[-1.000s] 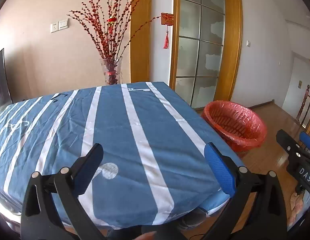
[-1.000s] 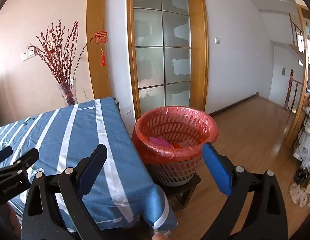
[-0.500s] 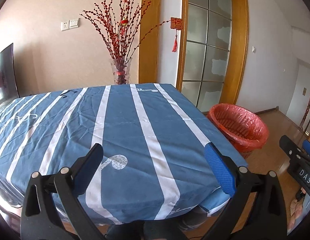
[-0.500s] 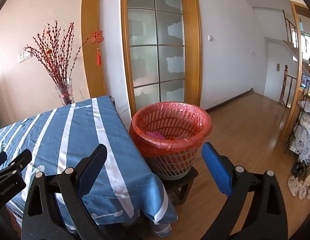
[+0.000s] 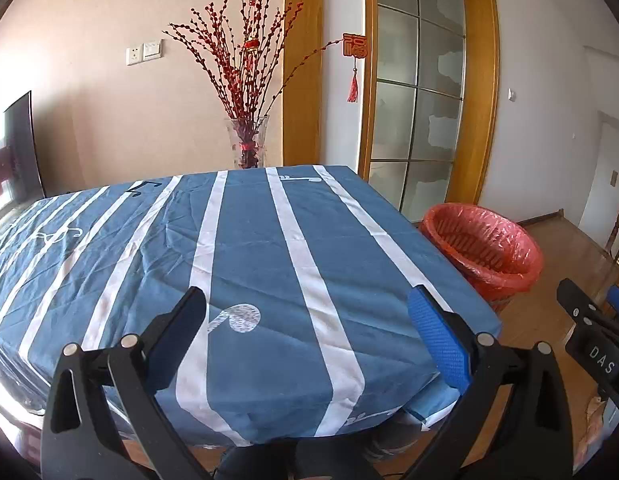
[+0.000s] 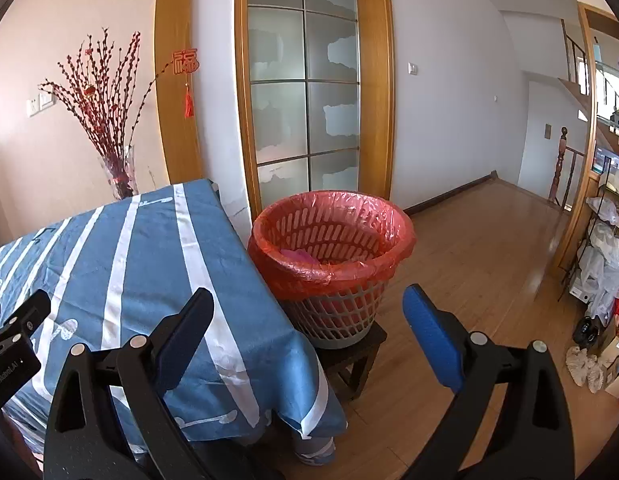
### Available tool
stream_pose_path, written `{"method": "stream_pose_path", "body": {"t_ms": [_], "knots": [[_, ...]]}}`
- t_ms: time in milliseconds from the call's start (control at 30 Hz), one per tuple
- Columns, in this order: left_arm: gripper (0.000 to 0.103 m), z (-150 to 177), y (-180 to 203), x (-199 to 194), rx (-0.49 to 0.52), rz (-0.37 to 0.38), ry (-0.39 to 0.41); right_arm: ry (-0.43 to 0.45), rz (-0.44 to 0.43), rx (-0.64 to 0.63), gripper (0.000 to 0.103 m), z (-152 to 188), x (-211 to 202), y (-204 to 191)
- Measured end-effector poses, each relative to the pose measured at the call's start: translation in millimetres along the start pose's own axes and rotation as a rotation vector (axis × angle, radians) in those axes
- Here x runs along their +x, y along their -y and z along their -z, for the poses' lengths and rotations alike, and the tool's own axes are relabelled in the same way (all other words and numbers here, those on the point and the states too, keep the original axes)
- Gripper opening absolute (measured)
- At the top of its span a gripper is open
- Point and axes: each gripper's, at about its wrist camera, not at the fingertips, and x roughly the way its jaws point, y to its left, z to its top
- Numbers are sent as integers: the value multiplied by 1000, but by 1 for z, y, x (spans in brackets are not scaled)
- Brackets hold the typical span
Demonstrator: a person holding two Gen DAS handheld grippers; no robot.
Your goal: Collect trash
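Observation:
A grey plastic basket lined with a red bag (image 6: pixel 333 240) stands on a low dark stool (image 6: pixel 355 350) just right of the table; something pink (image 6: pixel 297 256) lies inside it. The basket also shows in the left wrist view (image 5: pixel 483 244). My left gripper (image 5: pixel 309 328) is open and empty over the near edge of the blue striped tablecloth (image 5: pixel 245 256). My right gripper (image 6: pixel 309 320) is open and empty, in front of the basket and the table corner. I see no loose trash on the cloth.
A glass vase of red branches (image 5: pixel 247 144) stands behind the table's far edge. A glass-paned door (image 6: pixel 305 92) is behind the basket. Wooden floor (image 6: pixel 489 248) stretches to the right, with metal shelves of bags (image 6: pixel 605 252) at the far right.
Both grippers have drawn back and risen a little from the table and basket, so more of the cloth and floor shows. Both stay open and empty.

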Motion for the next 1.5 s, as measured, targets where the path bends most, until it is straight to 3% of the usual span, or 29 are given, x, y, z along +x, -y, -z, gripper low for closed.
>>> {"method": "stream_pose_path", "body": {"t_ms": [1500], "knots": [[99,-1,-6,-9,-22,-20,46,-11,-14,-15,95,-1,0,-12]]}}
